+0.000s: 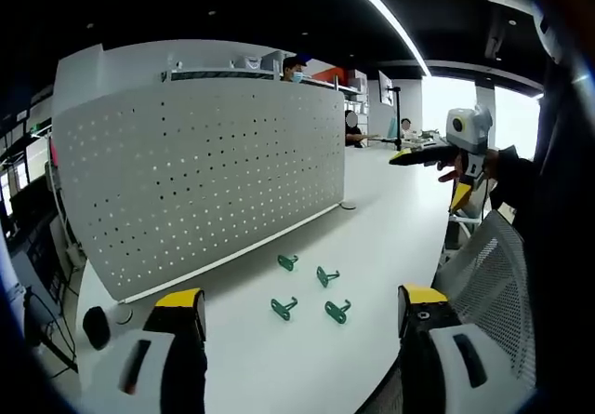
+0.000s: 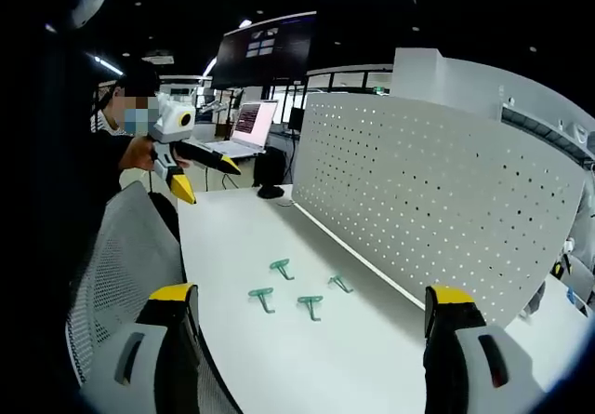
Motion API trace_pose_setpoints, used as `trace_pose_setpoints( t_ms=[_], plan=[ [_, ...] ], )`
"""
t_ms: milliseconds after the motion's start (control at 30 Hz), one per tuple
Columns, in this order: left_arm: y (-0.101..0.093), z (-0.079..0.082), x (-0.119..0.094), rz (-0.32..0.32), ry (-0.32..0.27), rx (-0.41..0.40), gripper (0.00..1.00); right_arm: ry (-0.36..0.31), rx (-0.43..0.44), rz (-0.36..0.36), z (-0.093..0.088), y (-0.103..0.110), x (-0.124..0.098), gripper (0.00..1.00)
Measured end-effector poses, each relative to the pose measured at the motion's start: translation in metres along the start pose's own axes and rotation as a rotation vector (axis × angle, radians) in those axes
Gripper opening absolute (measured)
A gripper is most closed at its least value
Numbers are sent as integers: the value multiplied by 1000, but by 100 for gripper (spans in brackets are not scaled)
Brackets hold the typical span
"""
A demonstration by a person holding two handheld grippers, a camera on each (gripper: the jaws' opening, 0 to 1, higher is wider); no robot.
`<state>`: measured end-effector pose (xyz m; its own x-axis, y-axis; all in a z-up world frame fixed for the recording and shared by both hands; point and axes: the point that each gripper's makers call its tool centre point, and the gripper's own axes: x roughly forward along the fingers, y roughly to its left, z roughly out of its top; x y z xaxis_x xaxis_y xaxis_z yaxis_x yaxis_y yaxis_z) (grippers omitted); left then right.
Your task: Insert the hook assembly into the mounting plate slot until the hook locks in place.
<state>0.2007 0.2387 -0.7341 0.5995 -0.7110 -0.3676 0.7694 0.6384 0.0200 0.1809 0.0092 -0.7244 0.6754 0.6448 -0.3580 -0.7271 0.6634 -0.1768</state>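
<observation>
A white table (image 2: 270, 247) carries a laptop (image 2: 249, 126) and a dark round object (image 2: 270, 191) at its far end — a large dark monitor (image 2: 270, 51) hangs above. A grey mesh chair back (image 1: 483, 284) stands beside the table.

From my seat I see four small green plastic hooks (image 1: 310, 291), lightly glossy, on a smooth matt white table top (image 1: 372, 237). The upright white perforated panel (image 1: 200, 172) looks like matt painted sheet metal. The grey chair back (image 2: 121, 256) is open woven mesh. My grippers' yellow jaw tips look like hard, smooth plastic.
</observation>
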Motion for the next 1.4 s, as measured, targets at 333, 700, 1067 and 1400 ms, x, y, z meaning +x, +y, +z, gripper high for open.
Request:
trace_pose_setpoints(
  t_ms=[333, 700, 1067, 1400],
  plan=[
    [-1, 1, 3, -17, 15, 14, 87, -4, 16, -15, -2, 4, -3, 99],
    [-3, 2, 8, -31, 21, 23, 86, -6, 25, -27, -3, 5, -5, 98],
    [-3, 4, 12, -32, 39, 34, 84, -14, 29, -22, -2, 5, -3, 98],
    [-7, 7, 14, -36, 37, 38, 83, -17, 17, -13, 1, 5, -4, 98]
  ],
)
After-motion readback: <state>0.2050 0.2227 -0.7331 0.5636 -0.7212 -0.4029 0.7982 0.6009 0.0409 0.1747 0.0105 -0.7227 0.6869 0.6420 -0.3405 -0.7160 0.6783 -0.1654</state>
